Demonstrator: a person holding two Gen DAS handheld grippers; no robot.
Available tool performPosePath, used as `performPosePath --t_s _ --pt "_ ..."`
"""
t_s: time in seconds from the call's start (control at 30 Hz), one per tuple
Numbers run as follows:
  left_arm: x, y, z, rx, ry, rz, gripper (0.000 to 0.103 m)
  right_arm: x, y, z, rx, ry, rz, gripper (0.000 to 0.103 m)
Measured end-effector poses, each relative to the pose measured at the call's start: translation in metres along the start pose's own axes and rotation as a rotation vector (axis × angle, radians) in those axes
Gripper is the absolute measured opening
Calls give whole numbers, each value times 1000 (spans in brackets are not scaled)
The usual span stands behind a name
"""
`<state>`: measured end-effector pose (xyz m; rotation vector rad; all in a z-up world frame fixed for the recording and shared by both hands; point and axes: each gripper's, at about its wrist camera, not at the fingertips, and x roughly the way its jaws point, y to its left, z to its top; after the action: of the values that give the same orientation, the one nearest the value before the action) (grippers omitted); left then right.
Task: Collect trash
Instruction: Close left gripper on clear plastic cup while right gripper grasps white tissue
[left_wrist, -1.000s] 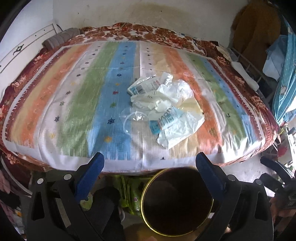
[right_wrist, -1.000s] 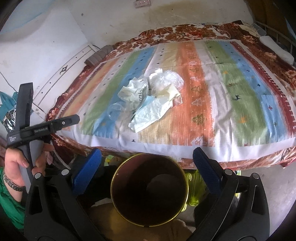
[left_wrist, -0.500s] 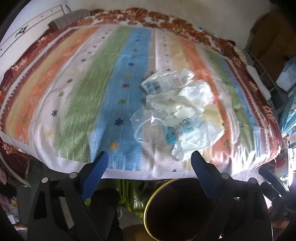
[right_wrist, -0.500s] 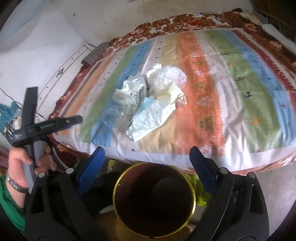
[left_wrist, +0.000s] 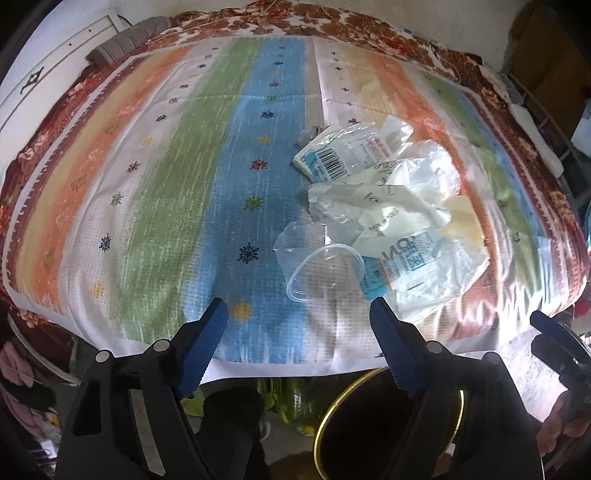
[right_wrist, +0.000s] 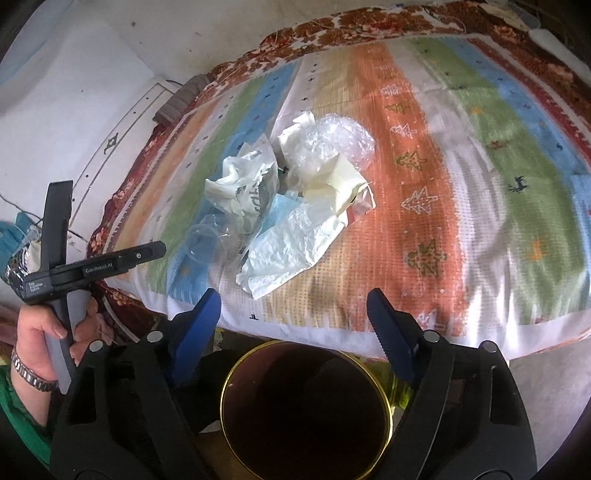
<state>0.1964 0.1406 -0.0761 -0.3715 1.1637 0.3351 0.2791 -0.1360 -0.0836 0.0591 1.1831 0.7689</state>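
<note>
Both grippers, left (left_wrist: 297, 319) and right (right_wrist: 293, 308), jaws apart and empty, face trash (right_wrist: 295, 206) ahead; the flimsy cup (left_wrist: 325, 271) nearest the left jaws could crush or skid away.

Trash pile (left_wrist: 384, 206) sat on the bedspread (left_wrist: 184, 184), nearer the front edge than the headboard end, right of centre in the left wrist view. Within the pile: barcoded wrapper (left_wrist: 332, 158) at the back, clear cup (left_wrist: 325, 269) on its side at the front-left, printed bag (left_wrist: 417, 269) just right of the cup, touching it, crumpled bags (left_wrist: 399, 199) between wrapper and printed bag. Bubble wrap (right_wrist: 343, 140) lay at the pile's far side in the right wrist view. Bin (right_wrist: 306, 410) stood on the floor below the bed's front edge, in front of the pile. Folded cloth (left_wrist: 125, 40) lay at the far-left corner.
</note>
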Motion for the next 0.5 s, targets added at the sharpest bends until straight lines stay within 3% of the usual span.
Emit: performPosePath --t_s 0.5 --pt "26 4 16 8 34 15 72 49 -21 27 79 52 10 54"
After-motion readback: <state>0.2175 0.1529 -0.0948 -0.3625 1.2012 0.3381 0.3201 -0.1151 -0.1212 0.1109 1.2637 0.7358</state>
